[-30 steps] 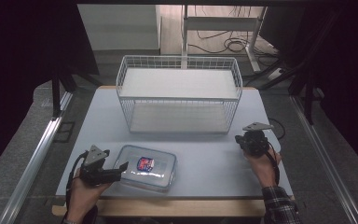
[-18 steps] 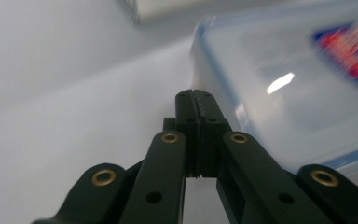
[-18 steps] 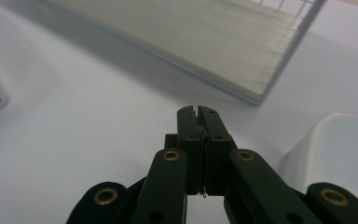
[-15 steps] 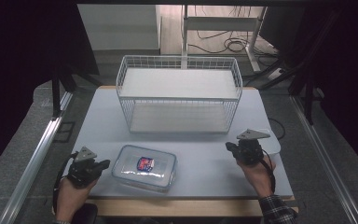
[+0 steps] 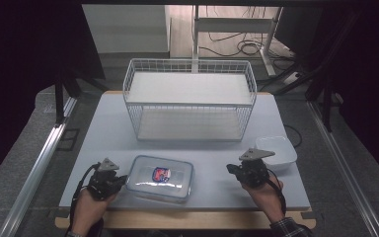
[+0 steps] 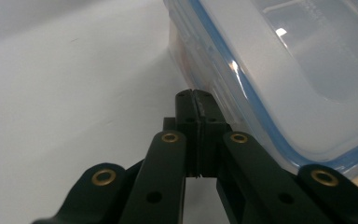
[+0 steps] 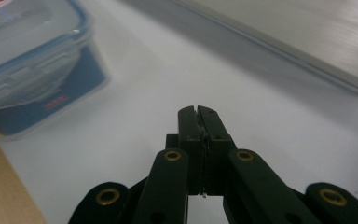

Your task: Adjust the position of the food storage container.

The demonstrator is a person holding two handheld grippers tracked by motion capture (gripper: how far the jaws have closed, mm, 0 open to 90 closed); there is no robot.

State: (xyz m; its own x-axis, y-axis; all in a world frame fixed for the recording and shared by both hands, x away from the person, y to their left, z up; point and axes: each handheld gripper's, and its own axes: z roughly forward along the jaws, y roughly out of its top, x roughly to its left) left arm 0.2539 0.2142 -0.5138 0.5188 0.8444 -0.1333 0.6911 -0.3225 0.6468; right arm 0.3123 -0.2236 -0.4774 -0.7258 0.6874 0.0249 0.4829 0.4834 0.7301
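While the clear lidded container (image 5: 160, 177) sits at the near edge of the counter (image 5: 103, 128), the left gripper (image 5: 120, 179) rests just beside its left end and the right gripper (image 5: 233, 169) waits a little apart on its right, each with its jaws pressed together on nothing. It looks to me like the approach before a two-sided lift, perhaps toward the wire basket (image 5: 190, 101) behind, so the next move calls for both to spread their jaws and close in on the container's ends or latches. What lies inside under the printed label is hard to make out, and a white bowl (image 5: 276, 152) sits partly hidden behind the right gripper.
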